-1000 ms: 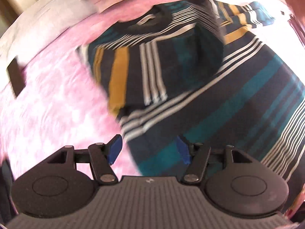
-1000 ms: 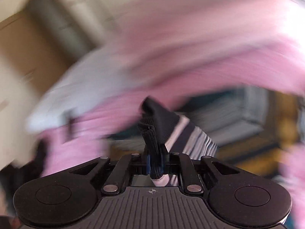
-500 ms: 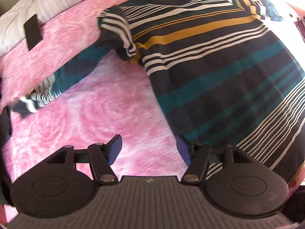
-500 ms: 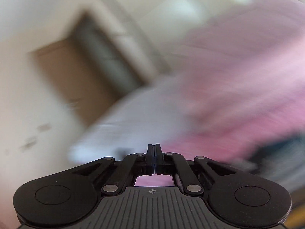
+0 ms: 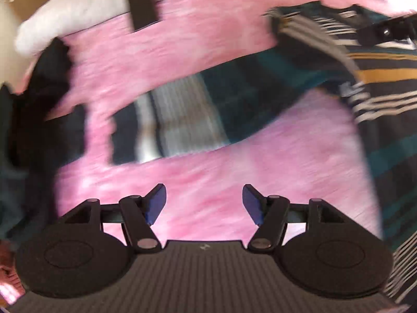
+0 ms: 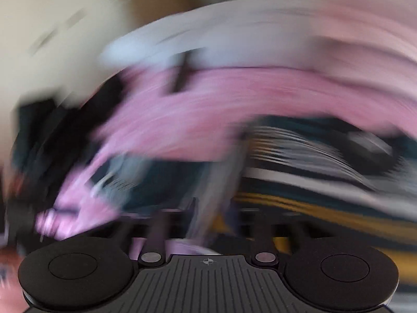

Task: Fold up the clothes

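A dark sweater with teal, mustard and white stripes (image 5: 378,83) lies flat on a pink bedspread (image 5: 208,172). Its left sleeve (image 5: 198,112) stretches out to the left, cuff at the far end. My left gripper (image 5: 204,203) is open and empty, low over bare bedspread just short of the sleeve. The right gripper shows in the left wrist view at the top right (image 5: 385,32), above the sweater's shoulder. In the right wrist view the sweater (image 6: 312,182) is heavily blurred, and the right gripper's (image 6: 208,224) fingers are smeared, apparently apart.
A dark flat rectangle (image 5: 143,6) lies at the far edge of the bedspread against a white pillow (image 5: 78,13). A heap of dark clothes (image 5: 39,99) sits at the left edge of the bed.
The sleeve has been let go and now lies spread out to the left. My left gripper has swung left toward the sleeve. The right gripper, shut half a second ago, seems to have opened and turned back down.
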A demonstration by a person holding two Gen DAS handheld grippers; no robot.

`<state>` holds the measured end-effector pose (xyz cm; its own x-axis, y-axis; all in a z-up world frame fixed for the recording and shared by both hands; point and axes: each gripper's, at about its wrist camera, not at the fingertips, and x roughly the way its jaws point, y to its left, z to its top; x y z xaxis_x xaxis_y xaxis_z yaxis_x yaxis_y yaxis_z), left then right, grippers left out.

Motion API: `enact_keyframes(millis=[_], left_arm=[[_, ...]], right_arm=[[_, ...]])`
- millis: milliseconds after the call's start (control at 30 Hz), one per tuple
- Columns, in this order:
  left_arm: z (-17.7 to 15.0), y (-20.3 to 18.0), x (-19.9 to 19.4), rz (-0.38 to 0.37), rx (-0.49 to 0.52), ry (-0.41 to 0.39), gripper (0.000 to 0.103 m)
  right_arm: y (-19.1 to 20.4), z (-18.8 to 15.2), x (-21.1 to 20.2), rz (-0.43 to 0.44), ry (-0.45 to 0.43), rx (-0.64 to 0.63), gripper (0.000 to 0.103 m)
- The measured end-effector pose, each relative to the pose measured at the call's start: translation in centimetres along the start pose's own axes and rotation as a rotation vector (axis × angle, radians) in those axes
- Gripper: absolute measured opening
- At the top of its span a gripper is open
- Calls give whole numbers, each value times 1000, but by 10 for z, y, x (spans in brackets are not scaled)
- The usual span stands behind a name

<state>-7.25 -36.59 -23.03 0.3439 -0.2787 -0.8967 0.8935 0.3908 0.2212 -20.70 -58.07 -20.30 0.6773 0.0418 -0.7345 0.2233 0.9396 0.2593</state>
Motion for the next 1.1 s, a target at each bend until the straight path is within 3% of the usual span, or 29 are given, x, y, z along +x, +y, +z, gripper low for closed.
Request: enact_keyframes(millis=[167,233,333,467,500,567,667,733,800,867,900,967,1100], left_arm=[[-40,50,-5,68,-52,4,62],[-58,64,-8,77,-87,6,62],[-85,78,-11,87,-146,17,62],[-111,86,-15,80,-216,38,62],[-116,86,-16,77,-225,41,62],[-120,83,-20,70,-225,34,62],[-113,69,-27,44,-177,-3,62],[-103,56,-30,15,-135,-24,62],[-88,39,-36,-12,-93,-58,62],[-72,22,-44,-36,-49,-100,62],[-63,11,-48,-50,-25,-128,62],[-46,-12,-52,-84,25,-172,62],[-15,-60,-56,-130,109,-230,62]], right_arm=[[120,16,93,106,91,-441,65],[157,12,130,94,120,-588,64],[181,3,180,52,160,-722,61],[211,-8,242,-3,209,-888,44],[213,-6,241,-10,203,-880,39],[217,-3,239,-24,190,-864,8],[222,18,214,43,108,-780,7],[223,47,180,164,-8,-672,6],[208,88,134,265,-170,-509,6],[171,117,76,243,-364,-384,6],[150,129,46,219,-455,-317,6],[88,127,-12,79,-589,-158,6],[-56,55,-91,-281,-644,210,6]])
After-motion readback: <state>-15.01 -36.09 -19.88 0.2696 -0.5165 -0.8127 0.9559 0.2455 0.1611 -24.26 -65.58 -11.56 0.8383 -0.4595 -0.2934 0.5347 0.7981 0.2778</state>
